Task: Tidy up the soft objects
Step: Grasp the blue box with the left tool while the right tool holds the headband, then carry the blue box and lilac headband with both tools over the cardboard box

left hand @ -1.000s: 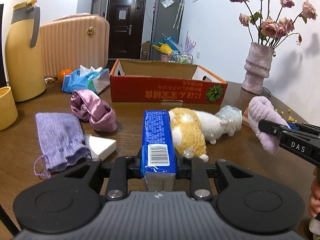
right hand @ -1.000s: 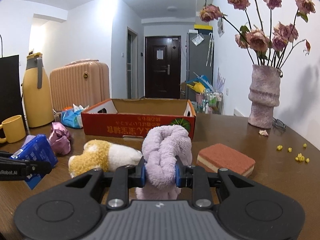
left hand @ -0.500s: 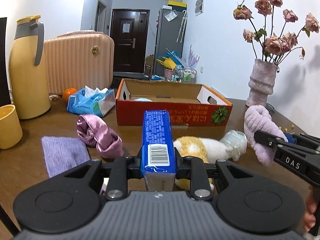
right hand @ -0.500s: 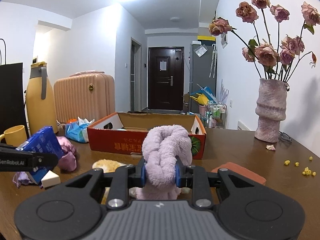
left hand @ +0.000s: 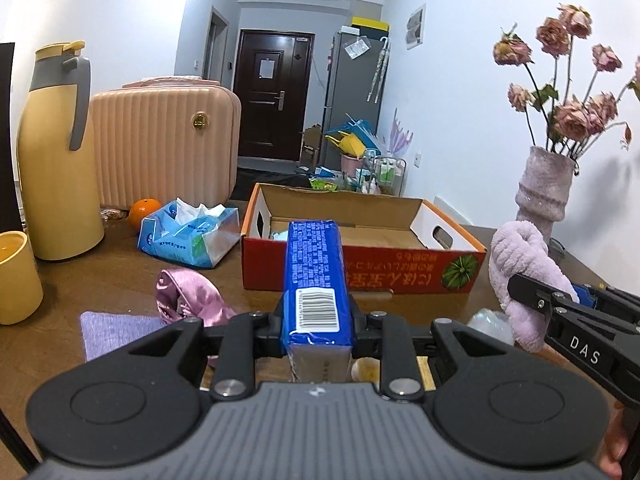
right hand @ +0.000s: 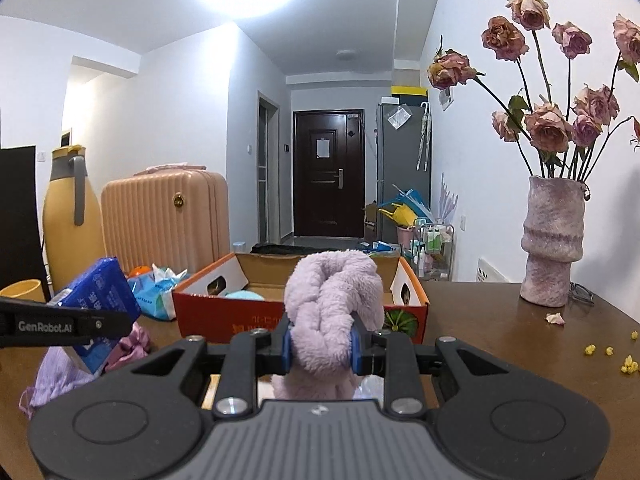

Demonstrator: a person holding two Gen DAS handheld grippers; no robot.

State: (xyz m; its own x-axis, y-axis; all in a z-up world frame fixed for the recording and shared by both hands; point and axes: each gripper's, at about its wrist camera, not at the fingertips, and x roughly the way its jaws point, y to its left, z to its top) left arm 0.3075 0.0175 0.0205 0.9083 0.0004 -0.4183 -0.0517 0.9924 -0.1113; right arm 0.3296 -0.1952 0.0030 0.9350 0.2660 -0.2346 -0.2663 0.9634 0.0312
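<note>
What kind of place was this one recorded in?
Likely a lived-in flat: a wooden table facing an entrance door, a fridge beside it, a pink suitcase and a vase of dried roses.

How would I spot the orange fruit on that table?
Find the tall yellow jug at the table's left and the ribbed pink suitcase beside it. At the suitcase's foot, left of the blue tissue pack, sits the orange: the only small, round, bright orange thing there.

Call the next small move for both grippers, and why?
Probably carry both on forward over the open cardboard box, then release. The left gripper is shut on the blue tissue pack and the right gripper on the lilac fluffy cloth; both loads hang above the table, short of the box's near wall. The box has bare floor showing.
</note>
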